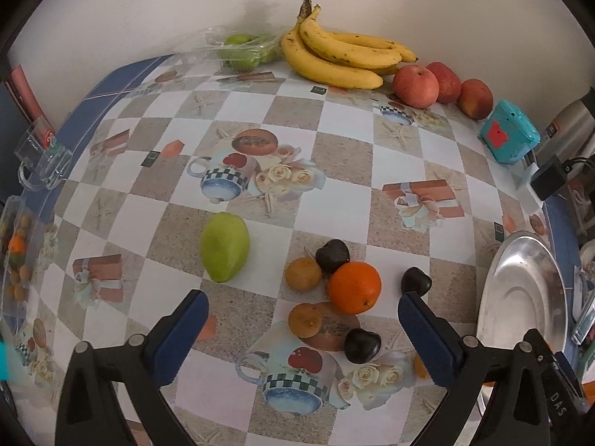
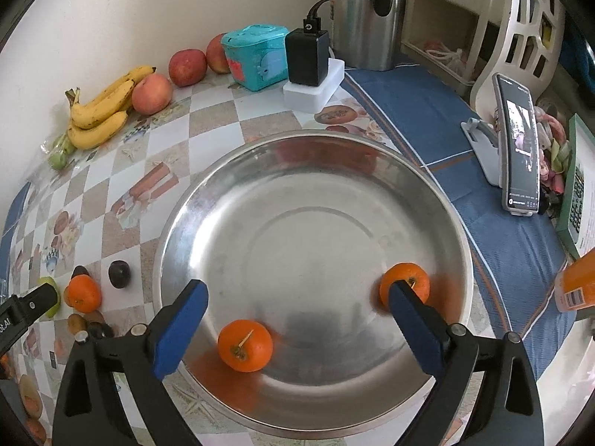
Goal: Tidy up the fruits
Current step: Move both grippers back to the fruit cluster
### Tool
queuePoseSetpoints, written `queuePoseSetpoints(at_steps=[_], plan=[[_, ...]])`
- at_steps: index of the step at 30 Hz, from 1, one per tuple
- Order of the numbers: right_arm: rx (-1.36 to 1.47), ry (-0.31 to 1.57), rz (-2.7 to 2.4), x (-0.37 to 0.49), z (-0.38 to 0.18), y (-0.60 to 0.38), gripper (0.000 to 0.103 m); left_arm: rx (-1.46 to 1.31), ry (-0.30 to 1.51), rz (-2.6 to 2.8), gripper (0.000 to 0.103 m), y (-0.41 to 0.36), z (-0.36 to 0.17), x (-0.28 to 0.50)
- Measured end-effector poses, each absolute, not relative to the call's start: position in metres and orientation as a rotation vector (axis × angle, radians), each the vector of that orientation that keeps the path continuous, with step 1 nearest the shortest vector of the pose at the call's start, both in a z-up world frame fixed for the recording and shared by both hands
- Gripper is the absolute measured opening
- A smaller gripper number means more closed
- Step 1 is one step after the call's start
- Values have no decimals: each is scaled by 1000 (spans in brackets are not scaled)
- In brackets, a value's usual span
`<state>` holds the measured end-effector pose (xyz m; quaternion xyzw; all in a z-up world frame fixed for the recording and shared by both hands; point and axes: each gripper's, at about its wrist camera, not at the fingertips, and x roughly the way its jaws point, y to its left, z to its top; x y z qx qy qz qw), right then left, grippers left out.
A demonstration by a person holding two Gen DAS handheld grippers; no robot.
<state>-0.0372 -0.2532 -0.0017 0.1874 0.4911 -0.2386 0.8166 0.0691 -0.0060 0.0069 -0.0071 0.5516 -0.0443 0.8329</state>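
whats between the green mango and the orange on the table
In the left wrist view, one small brown fruit lies between the green mango and the orange, with a dark plum just behind it.

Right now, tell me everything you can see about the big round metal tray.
The big round metal tray is a shallow, shiny, silver-coloured dish with a raised rim and a flat centre ring, lying flat on the checked tablecloth beside its blue border. Two small oranges rest inside: one near the front rim, one toward the right, partly behind a blue finger of the open right hand-held gripper above the tray. Orange reflections show in the metal beside them. From the left wrist view only the tray's edge shows.
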Motion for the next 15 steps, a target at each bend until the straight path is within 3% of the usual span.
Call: queuePoseSetpoints(at_steps=[15], plan=[[375,985,-302,-20,18,-213,98,-78,1140,-93,103,19,24,72]])
